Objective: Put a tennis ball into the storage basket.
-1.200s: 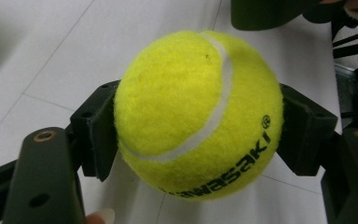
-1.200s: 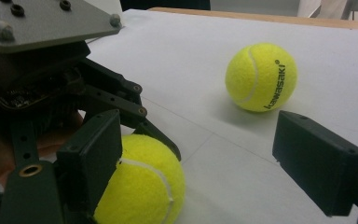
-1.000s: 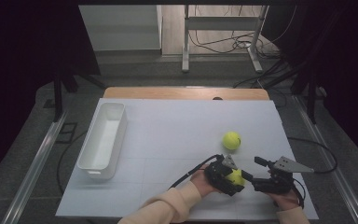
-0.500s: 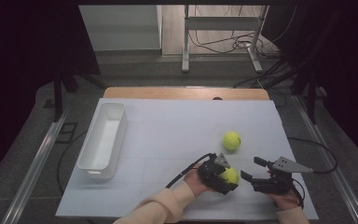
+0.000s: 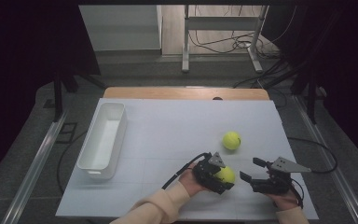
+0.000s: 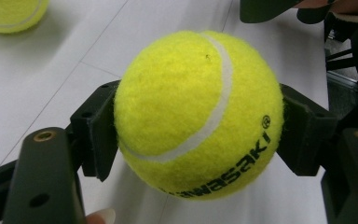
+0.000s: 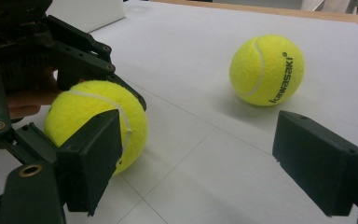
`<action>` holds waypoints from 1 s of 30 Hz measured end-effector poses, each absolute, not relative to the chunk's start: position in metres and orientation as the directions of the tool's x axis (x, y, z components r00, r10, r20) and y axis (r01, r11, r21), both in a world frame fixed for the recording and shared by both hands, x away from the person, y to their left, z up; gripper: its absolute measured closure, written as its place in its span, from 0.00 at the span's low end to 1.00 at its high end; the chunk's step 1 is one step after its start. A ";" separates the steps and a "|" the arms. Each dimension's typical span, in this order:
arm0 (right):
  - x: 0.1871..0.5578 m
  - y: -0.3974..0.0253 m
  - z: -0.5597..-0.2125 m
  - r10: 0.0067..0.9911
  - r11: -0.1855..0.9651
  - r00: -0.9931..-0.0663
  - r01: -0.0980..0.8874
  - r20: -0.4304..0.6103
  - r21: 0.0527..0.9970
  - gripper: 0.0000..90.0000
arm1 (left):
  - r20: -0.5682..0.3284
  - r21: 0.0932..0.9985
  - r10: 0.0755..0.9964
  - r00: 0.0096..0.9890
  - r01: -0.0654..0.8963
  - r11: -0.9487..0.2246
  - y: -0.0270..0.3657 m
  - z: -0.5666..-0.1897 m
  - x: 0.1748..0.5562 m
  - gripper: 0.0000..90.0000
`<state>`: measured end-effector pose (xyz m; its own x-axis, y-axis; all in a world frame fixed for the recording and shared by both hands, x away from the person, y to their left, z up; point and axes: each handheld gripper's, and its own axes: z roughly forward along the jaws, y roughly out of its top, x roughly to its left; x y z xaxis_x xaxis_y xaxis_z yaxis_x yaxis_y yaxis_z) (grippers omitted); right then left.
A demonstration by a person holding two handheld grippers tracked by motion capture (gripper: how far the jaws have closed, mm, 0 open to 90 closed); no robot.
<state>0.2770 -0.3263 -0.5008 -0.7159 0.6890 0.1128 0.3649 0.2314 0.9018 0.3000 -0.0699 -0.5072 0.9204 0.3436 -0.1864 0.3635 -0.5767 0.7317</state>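
The held tennis ball (image 6: 198, 114) sits pinched between the two black jaws of the left gripper (image 5: 214, 173), one pad pressed against each side of its yellow felt, with the white seam curving across its face and the printed word "kawasaki" running along its lower right in the left gripper view. In the high view this ball (image 5: 224, 175) lies near the front edge of the table (image 5: 168, 140), right of the middle, and whether it rests on the white surface or is lifted just clear of it cannot be told. The person's left hand (image 5: 190, 181) grips the tool from behind, a cream sleeve (image 5: 154, 210) running back to the bottom edge, and a fingernail shows at the bottom of the left gripper view. Just to the right, close to it but not touching, the right gripper (image 5: 256, 179) has its jaws spread wide with nothing between them, and its own view looks past them at the held ball (image 7: 98, 123) on the left. The second tennis ball (image 5: 231, 140) lies free on the table farther back, apart from both tools, its "kawasaki" print facing the right gripper view (image 7: 266, 70). A white rectangular bin (image 5: 103, 135) stands lengthwise along the left side of the table, well apart from the balls
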 end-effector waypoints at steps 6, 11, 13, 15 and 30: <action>0.277 -0.326 -0.501 0.689 0.233 -0.716 0.365 0.112 0.901 0.18 | -0.185 0.737 0.350 0.918 0.365 -0.568 -0.065 -0.504 0.300 0.29; 0.277 -0.326 -0.502 0.688 0.236 -0.717 0.366 0.111 0.900 0.18 | -0.178 0.743 0.351 0.919 0.360 -0.564 -0.060 -0.501 0.300 0.29; 0.277 -0.325 -0.502 0.688 0.239 -0.718 0.366 0.110 0.900 0.18 | -0.178 0.745 0.352 0.919 0.359 -0.562 -0.058 -0.499 0.300 0.29; 0.277 -0.325 -0.502 0.687 0.244 -0.719 0.367 0.106 0.898 0.18 | -0.177 0.748 0.354 0.918 0.359 -0.558 -0.055 -0.498 0.300 0.29; 0.277 -0.324 -0.503 0.686 0.247 -0.720 0.369 0.108 0.896 0.18 | -0.165 0.766 0.374 0.913 0.357 -0.534 -0.038 -0.492 0.301 0.29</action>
